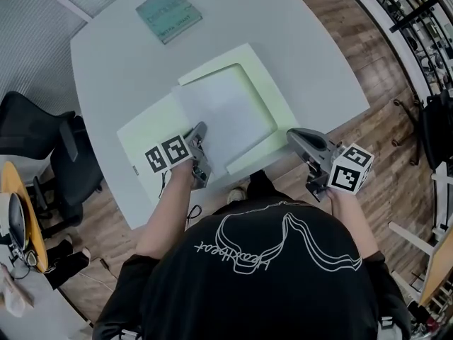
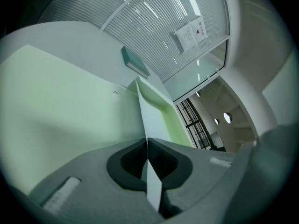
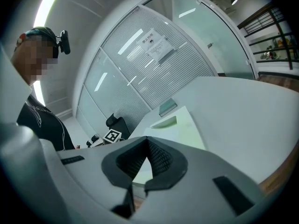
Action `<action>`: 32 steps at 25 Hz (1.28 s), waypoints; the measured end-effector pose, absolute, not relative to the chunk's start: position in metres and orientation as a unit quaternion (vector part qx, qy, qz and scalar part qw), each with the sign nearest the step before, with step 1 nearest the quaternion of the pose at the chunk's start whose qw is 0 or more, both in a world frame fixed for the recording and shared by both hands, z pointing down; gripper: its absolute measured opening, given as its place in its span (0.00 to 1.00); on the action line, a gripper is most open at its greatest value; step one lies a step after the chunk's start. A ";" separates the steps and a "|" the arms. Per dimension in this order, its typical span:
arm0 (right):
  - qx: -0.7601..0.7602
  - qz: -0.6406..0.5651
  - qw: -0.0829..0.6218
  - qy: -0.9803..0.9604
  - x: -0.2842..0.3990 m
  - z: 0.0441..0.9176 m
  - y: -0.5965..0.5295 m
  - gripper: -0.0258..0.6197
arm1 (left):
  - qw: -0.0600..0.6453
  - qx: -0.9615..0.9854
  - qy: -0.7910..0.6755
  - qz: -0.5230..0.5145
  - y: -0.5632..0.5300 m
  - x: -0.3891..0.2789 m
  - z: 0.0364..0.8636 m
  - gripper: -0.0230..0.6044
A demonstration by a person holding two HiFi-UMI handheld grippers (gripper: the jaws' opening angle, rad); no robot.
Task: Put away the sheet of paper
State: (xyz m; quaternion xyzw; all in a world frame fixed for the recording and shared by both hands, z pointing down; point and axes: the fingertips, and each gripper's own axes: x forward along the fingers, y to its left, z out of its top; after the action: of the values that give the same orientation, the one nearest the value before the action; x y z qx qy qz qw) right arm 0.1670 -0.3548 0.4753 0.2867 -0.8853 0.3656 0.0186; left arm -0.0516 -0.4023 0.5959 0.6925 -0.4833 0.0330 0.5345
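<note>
Between left gripper jaws, paper sheet.

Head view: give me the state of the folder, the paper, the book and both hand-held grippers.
folder: open, flat on the table.
sheet of paper: over the folder, one edge pinched.
book: closed, lying flat.
left hand-held gripper: shut on the sheet of paper.
right hand-held gripper: shut, empty.
</note>
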 end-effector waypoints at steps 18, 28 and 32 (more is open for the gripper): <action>0.320 0.379 0.008 -0.868 0.201 0.486 -0.364 0.05 | 0.568 0.686 -0.453 0.034 -0.434 -0.006 0.612 0.05; 0.327 0.379 0.008 -0.866 0.209 0.490 -0.370 0.05 | 0.576 0.687 -0.440 0.051 -0.436 0.007 0.617 0.05; 0.325 0.379 0.007 -0.866 0.208 0.489 -0.371 0.05 | 0.569 0.691 -0.441 0.063 -0.436 0.007 0.616 0.05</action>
State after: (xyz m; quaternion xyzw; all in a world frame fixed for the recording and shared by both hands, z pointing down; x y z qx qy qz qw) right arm 0.2076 -0.3705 0.4890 0.3249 -0.8664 0.3792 0.0070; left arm 0.0069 -0.4364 0.6160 0.6912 -0.4414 0.0629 0.5687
